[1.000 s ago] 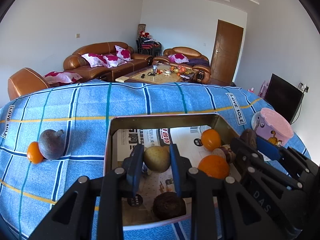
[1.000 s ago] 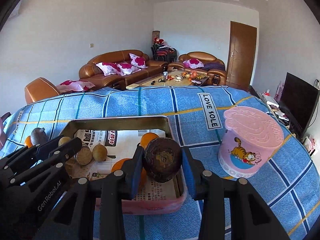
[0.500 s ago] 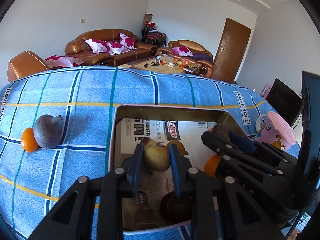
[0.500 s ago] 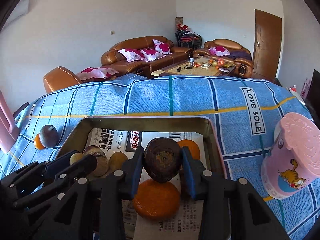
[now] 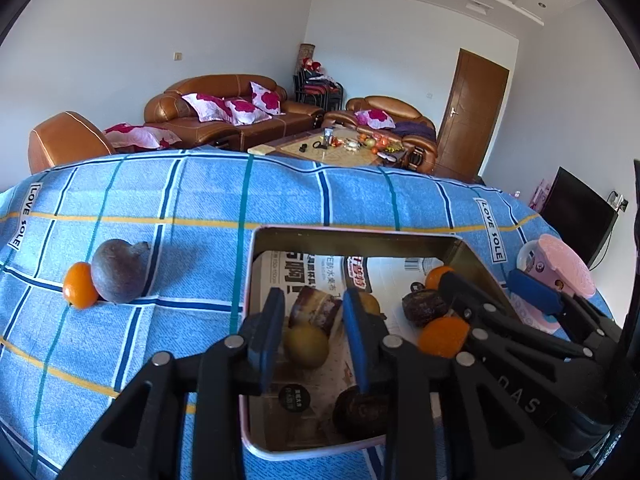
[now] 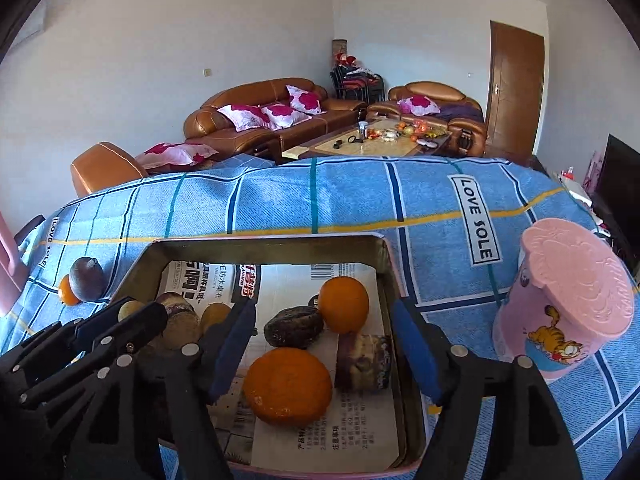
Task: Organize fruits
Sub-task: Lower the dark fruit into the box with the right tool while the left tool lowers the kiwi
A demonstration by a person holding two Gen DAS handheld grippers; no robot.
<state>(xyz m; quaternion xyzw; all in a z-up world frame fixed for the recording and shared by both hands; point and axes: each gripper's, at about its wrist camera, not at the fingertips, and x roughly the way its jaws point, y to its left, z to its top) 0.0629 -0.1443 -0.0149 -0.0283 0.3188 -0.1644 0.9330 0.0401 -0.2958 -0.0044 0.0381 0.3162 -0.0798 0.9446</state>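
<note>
**Fruit in the lined tray, both grippers loosened**

The newspaper-lined tray [image 6: 390, 264] holds two oranges [image 6: 344, 309], a dark wrinkled fruit [image 6: 293, 327] and a cut brown piece [image 6: 363, 361]; the right gripper [image 6: 324, 356] has just been opening, gripping nothing; the left gripper [image 5: 310, 338], just opening, straddles a freed yellowish fruit [image 5: 306, 346]; near the table's left edge, an orange touches a purple fruit [image 5: 118, 270].

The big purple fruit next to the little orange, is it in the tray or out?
Out. The purple fruit sits on the blue cloth beside the small orange, left of the tray.
</note>
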